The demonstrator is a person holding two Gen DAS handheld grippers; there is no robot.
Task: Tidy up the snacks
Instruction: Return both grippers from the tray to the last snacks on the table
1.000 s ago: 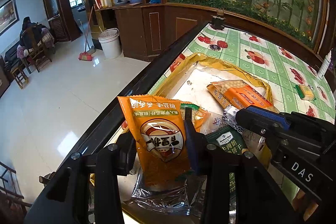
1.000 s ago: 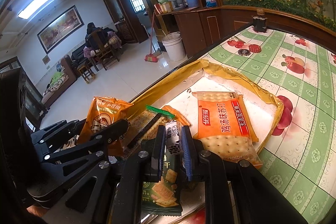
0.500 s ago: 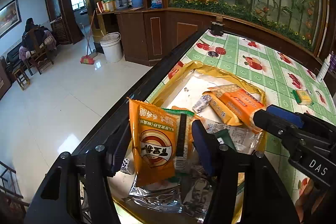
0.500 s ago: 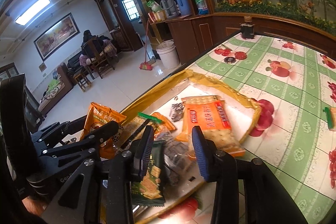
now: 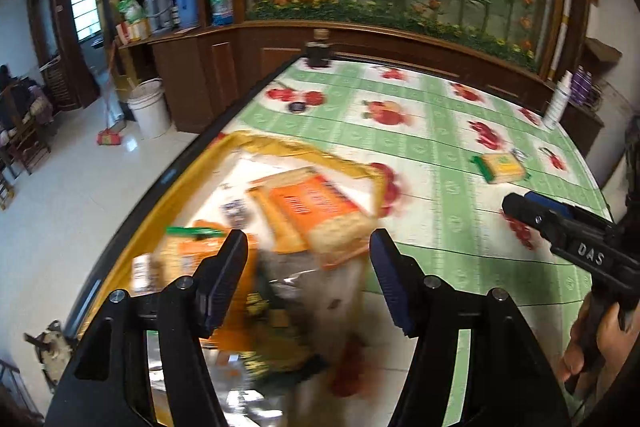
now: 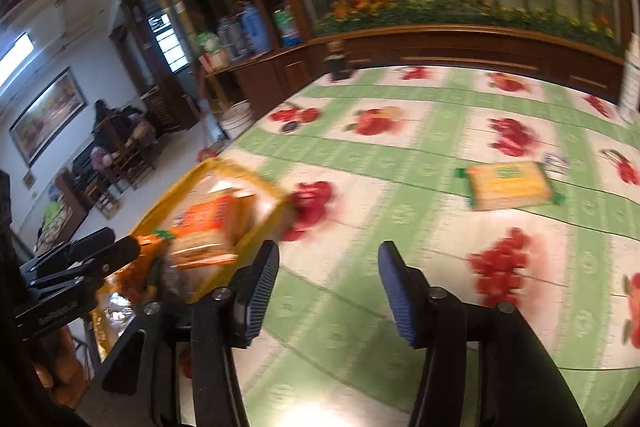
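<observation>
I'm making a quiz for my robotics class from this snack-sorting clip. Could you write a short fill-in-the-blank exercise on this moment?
1. Both the left gripper and the right gripper have jaws that are ____.
2. The large orange cracker packet lies inside the tray with the ____ rim.
3. The flat yellow cracker packet with green ends lies alone on the ____-checked fruit-print tablecloth.

Missing words: open; yellow; green
</observation>
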